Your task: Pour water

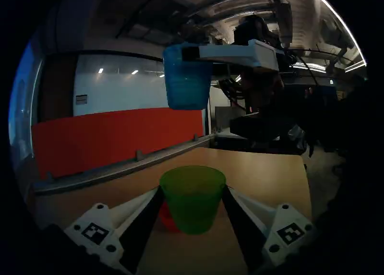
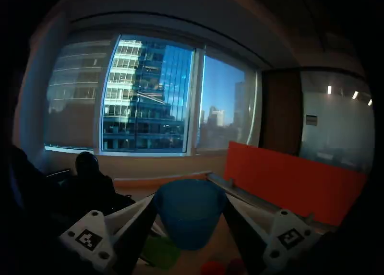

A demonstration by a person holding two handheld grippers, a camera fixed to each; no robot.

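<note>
While the right tool [image 2: 189, 199] is clamped round the blue cup [image 1: 186, 85], held upright and high, and the left tool [image 1: 192, 192] grips the green cup [image 1: 193, 203] low by the worktop [image 1: 259, 169], no tilt shows, so pouring looks not yet started.

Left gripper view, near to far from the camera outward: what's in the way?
Green cup between the left hand-held gripper fingers → wooden table → grey rail → orange panel → white wall. Blue cup skipped: the right hand-held gripper holds it aloft, depth unclear.
</note>
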